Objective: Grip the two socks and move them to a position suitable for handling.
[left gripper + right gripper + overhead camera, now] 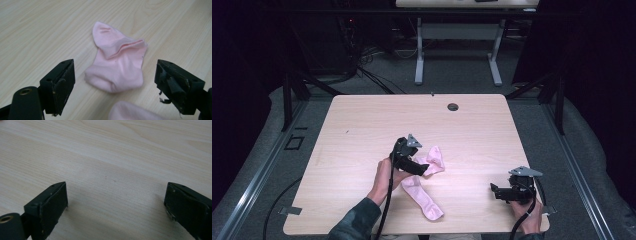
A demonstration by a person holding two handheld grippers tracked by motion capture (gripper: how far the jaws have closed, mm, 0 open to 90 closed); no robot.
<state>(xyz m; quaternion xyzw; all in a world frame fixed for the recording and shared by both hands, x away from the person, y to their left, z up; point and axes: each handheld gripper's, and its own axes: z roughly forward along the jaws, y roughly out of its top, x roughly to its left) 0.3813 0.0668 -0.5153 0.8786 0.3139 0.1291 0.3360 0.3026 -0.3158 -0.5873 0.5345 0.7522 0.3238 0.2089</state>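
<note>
- Left gripper [113, 85]: jaws spread wide, nothing between them; held low over the table, aimed at a folded pink sock [117, 65].
- In the high view the left gripper [424, 169] sits mid-table, its tips at or just over the folded sock [435, 161]; contact can't be judged from that angle.
- Right gripper [116, 205]: jaws wide apart, bare wood between them.
- High view puts the right gripper [495, 190] near the table's front right corner, well apart from both socks, jaws pointing left.
- Folded sock: bunched, cuff edge doubled over on top.
- Second pink sock [422, 196]: lies flat and stretched out, running from beside the left hand [384, 175] toward the front edge; its end shows at the bottom of the left gripper view [132, 112].
- Table [362, 125]: light wood, small round hole [452, 106] near the far edge.
</note>
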